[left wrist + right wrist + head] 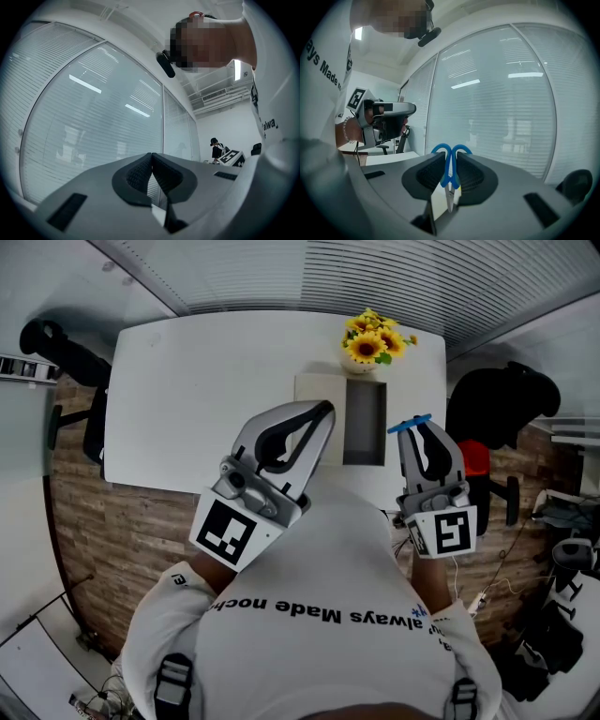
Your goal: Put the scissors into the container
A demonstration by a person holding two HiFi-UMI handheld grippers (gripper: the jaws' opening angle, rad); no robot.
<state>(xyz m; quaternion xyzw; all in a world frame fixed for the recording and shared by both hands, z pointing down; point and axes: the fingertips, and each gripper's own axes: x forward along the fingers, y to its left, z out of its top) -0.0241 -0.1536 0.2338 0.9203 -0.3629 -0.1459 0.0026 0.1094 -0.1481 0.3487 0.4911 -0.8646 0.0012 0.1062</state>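
With the left gripper closed on nothing, the right gripper holds the blue-handled scissors clamped in the air, not yet lowered into the grey rectangular container on the white table.

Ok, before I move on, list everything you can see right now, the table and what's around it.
table: one, white, centre of the head view
container: one, grey, oblong, at the table's near edge, nothing seen inside
sheet: one, pale, flat on the table at the container's left
sunflowers: one bunch, yellow, behind the container
office chairs: two, black, one left of the table, one right
scissors: one pair, blue handles, between the right gripper's jaws
left gripper: grey, jaws together, empty
right gripper: grey, shut on the scissors, right of the container
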